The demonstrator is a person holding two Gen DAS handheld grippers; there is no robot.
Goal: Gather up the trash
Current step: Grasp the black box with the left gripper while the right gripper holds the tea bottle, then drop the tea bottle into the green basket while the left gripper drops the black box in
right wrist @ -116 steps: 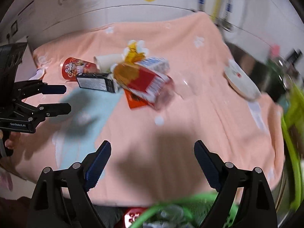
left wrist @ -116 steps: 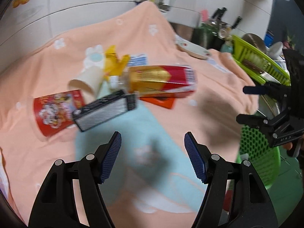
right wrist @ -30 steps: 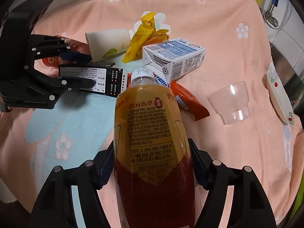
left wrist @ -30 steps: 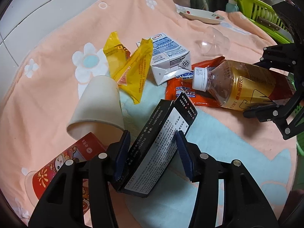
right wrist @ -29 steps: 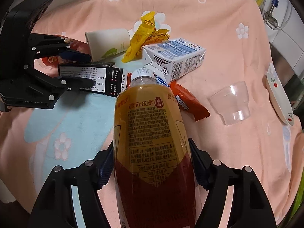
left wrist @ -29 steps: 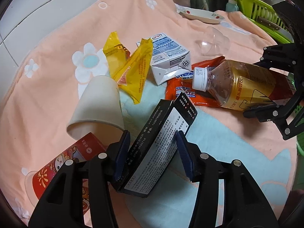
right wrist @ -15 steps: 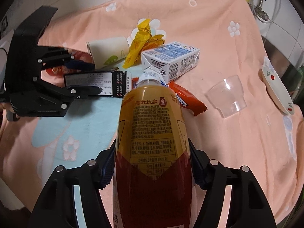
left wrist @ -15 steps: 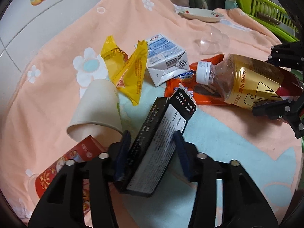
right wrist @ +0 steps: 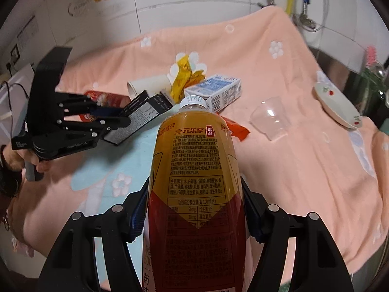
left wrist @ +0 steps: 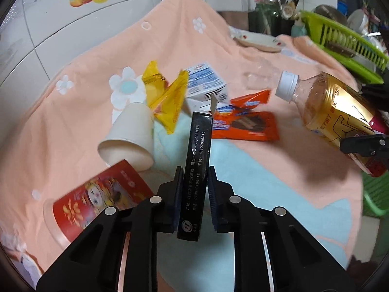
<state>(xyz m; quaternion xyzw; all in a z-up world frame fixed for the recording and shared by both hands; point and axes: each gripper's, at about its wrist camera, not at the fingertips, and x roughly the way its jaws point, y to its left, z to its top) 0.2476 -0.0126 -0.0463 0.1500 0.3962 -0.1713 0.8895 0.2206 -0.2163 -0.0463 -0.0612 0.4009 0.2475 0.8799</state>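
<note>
My left gripper (left wrist: 193, 189) is shut on a flat black box (left wrist: 197, 155), held on edge above the cloth; the right wrist view shows the same left gripper (right wrist: 121, 114) and box (right wrist: 143, 114). My right gripper (right wrist: 195, 209) is shut on a gold and red drink bottle (right wrist: 197, 170), white cap pointing away; from the left that bottle (left wrist: 333, 107) hangs in the air. On the cloth lie a paper cup (left wrist: 128, 136), a red cup (left wrist: 97, 202), yellow wrappers (left wrist: 167, 99), a milk carton (left wrist: 204, 82), an orange wrapper (left wrist: 245, 124) and a clear plastic cup (right wrist: 269, 119).
A peach flowered cloth (left wrist: 73, 121) covers the counter against a tiled wall. A small plate (right wrist: 338, 107) sits at the right edge. A green dish rack (left wrist: 340, 43) stands beyond it, and a green basket (left wrist: 374, 194) shows low on the right.
The left jaws closed tight on the black box, which turned onto its edge and rose. The right gripper lifted the bottle up and away from the pile.
</note>
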